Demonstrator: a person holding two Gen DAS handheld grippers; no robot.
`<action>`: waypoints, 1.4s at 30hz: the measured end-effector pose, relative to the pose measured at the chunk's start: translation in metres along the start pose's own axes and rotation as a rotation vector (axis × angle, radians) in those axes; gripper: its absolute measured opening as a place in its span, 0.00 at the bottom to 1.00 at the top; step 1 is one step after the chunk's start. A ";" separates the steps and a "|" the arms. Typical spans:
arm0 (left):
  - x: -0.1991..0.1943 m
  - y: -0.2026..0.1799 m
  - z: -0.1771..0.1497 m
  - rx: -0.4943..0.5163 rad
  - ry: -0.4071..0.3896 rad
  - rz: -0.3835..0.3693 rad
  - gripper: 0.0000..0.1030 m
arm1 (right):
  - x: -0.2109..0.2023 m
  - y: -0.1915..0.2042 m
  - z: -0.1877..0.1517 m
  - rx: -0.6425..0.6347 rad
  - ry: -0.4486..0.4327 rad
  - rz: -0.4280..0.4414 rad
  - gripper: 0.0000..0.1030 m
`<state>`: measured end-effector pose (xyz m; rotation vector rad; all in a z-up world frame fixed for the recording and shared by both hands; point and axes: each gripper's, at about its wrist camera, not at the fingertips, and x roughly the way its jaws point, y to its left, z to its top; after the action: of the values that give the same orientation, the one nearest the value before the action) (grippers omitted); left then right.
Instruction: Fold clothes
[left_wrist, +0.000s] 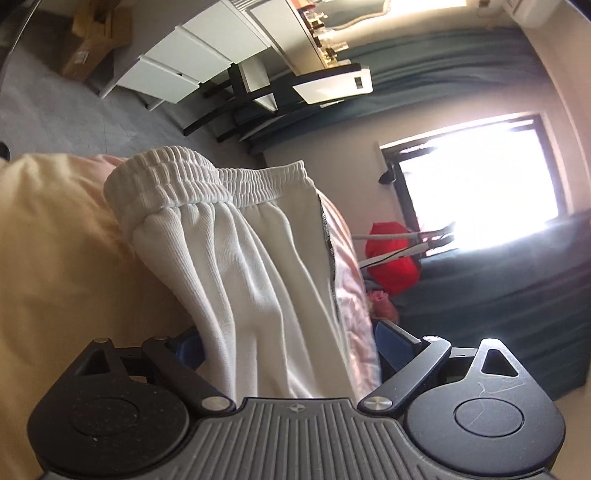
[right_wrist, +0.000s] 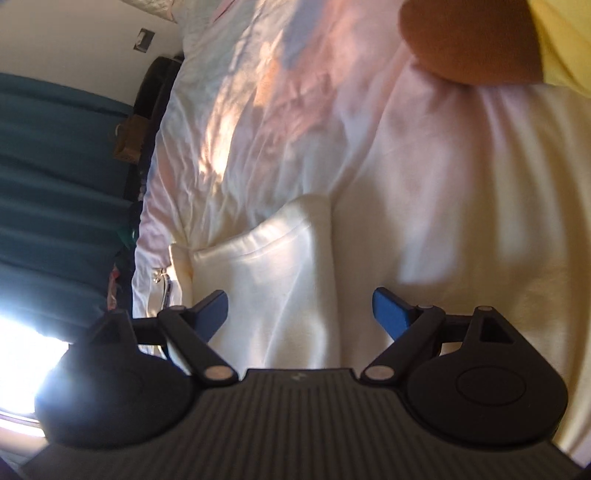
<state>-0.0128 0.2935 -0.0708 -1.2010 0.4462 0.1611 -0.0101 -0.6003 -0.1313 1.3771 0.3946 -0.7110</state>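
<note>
The left gripper (left_wrist: 291, 343) has its blue fingers (left_wrist: 393, 334) spread wide, with the white shorts (left_wrist: 236, 258) passing between them unpinched, their elastic waistband (left_wrist: 177, 177) bunched at the far end over the pale yellow and pink bed (left_wrist: 55, 240), near its edge. The right gripper (right_wrist: 300, 310) also has its blue fingers (right_wrist: 388, 310) held apart, either side of a folded cream part of the shorts (right_wrist: 273, 273) lying on the bed (right_wrist: 443, 203), beside the bed's edge that faces the teal curtain (right_wrist: 55, 166)
</note>
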 end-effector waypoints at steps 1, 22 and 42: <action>0.001 0.001 -0.004 -0.007 -0.003 0.045 0.88 | 0.002 0.002 0.001 -0.010 -0.002 -0.002 0.81; -0.006 0.032 -0.016 -0.202 -0.121 0.212 0.69 | -0.005 0.012 0.012 -0.136 -0.075 0.038 0.05; -0.057 0.004 0.025 -0.113 -0.114 -0.024 0.04 | -0.057 0.034 0.019 -0.210 -0.142 0.186 0.05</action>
<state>-0.0592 0.3244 -0.0438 -1.3005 0.3256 0.2354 -0.0323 -0.6046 -0.0659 1.1405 0.2182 -0.5917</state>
